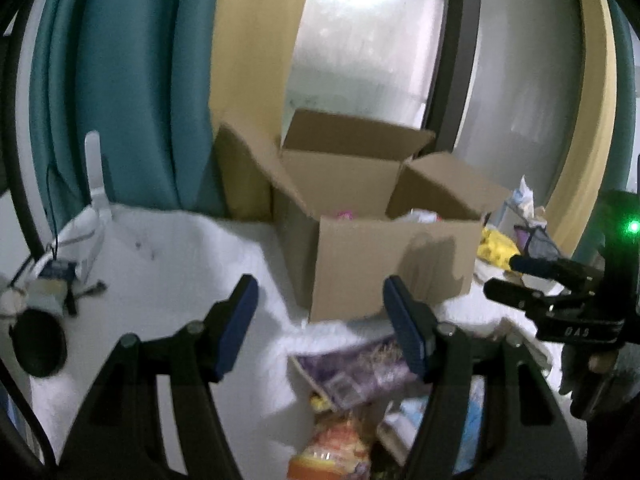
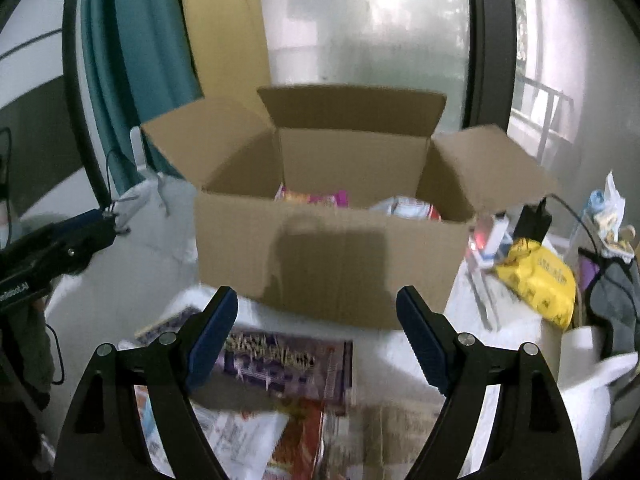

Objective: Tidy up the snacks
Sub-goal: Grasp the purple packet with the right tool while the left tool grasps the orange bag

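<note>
An open cardboard box (image 1: pixel 392 264) (image 2: pixel 332 264) stands on a white surface with its flaps up. Inside it lie a pink snack packet (image 2: pixel 316 199) and a white-and-red packet (image 2: pixel 408 208). In front of the box lies a pile of snacks: a purple packet (image 2: pixel 280 364) (image 1: pixel 360 372), an orange-red packet (image 1: pixel 336 444) (image 2: pixel 296 436) and a white printed packet (image 2: pixel 236 440). My left gripper (image 1: pixel 320 324) hovers open above the pile's left side, nothing between its fingers. My right gripper (image 2: pixel 316 332) is open over the purple packet, short of the box; it also shows at the right edge (image 1: pixel 532 280) of the left wrist view.
A yellow packet (image 2: pixel 540 280) and small cartons (image 2: pixel 492 240) lie right of the box, with a white mug (image 2: pixel 580 356) and dark cloth (image 2: pixel 616 300) nearby. Cables and a white router (image 1: pixel 94 200) sit at the left. Teal curtain (image 1: pixel 120 80) and frosted window (image 2: pixel 372 20) stand behind.
</note>
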`<state>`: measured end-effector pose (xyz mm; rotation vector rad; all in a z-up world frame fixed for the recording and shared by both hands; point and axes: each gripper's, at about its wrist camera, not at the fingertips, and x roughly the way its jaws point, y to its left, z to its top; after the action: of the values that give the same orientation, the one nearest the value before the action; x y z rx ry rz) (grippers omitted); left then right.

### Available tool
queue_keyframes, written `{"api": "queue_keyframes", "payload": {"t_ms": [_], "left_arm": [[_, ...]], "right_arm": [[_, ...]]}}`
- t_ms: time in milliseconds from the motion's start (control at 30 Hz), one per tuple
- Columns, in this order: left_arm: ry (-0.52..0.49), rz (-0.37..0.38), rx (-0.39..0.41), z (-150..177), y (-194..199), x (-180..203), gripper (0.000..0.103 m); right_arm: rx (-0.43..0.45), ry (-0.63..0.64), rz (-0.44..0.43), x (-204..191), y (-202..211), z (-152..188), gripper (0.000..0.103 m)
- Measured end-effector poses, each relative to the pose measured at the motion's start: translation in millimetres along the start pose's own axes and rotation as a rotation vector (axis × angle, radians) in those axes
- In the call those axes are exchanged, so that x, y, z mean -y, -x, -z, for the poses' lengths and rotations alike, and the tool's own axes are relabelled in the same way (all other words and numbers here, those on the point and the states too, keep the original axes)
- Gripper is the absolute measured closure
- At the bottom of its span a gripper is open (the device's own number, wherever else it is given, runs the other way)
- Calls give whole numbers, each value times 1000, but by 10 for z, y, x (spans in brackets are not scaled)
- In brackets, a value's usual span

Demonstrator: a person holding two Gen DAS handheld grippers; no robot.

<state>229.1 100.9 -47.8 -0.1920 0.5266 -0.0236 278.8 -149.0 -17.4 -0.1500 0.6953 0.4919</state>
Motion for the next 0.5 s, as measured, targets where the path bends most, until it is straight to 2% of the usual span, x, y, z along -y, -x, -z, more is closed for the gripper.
{"api": "queue_keyframes", "payload": {"t_ms": [100, 300, 500], "left_arm": [[16, -4, -30, 132, -25, -57, 37], [62, -13, -72, 299, -43, -214, 37], [106, -13, -95, 418, -8, -367, 37]], "right_arm": [[-50, 14, -7, -45, -63, 127, 19], [-161, 119, -50, -332, -286, 332, 19], [-245, 156, -52, -445, -507, 364, 19]]}}
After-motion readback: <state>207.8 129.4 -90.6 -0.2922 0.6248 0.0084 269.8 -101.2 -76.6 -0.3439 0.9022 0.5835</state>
